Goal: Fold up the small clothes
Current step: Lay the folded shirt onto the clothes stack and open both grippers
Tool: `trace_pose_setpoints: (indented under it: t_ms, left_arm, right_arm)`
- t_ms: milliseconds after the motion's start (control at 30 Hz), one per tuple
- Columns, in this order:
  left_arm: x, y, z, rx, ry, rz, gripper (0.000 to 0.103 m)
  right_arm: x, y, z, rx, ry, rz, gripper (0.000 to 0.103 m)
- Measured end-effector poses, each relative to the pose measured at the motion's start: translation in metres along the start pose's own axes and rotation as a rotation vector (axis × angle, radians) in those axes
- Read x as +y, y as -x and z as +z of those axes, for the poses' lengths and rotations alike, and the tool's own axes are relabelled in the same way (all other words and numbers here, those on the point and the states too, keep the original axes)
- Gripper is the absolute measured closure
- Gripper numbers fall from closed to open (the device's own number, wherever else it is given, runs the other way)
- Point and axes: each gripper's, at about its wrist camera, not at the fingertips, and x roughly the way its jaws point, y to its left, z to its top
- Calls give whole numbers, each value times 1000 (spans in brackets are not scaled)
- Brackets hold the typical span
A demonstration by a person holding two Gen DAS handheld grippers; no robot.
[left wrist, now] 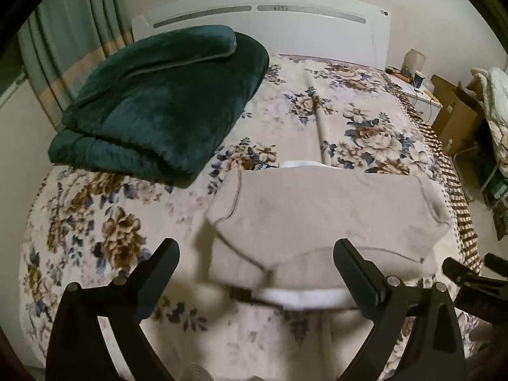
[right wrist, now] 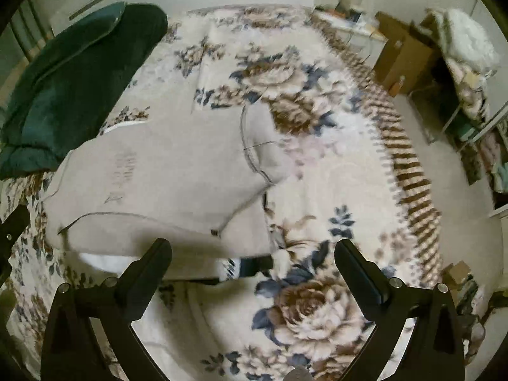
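A small beige garment [left wrist: 320,219] lies flat on the floral bedspread [left wrist: 95,222], with a white layer showing at its near edge. My left gripper [left wrist: 255,255] is open and empty, just above the garment's near left corner. The right gripper shows at the right edge of the left wrist view [left wrist: 470,273]. In the right wrist view the garment [right wrist: 165,177] lies to the left, seams and a dark tag visible. My right gripper [right wrist: 254,254] is open and empty over the garment's near right corner.
A folded dark green blanket [left wrist: 165,101] sits at the bed's far left by the white headboard [left wrist: 260,28]. Cardboard boxes [left wrist: 454,114] and a rack with bedding [right wrist: 466,73] stand right of the bed. The bed's striped edge [right wrist: 409,171] runs along the right.
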Motion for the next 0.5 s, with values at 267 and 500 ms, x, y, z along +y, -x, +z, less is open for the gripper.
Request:
trace_pose_setpoints:
  t_ms: [267, 500]
  left_arm:
    - [-2, 89, -15, -51, 6, -21, 4]
    - [-9, 185, -37, -109, 7, -42, 4]
  right_arm:
    - [-11, 129, -33, -159, 0, -73, 0]
    - [-20, 237, -77, -253, 0, -69, 0]
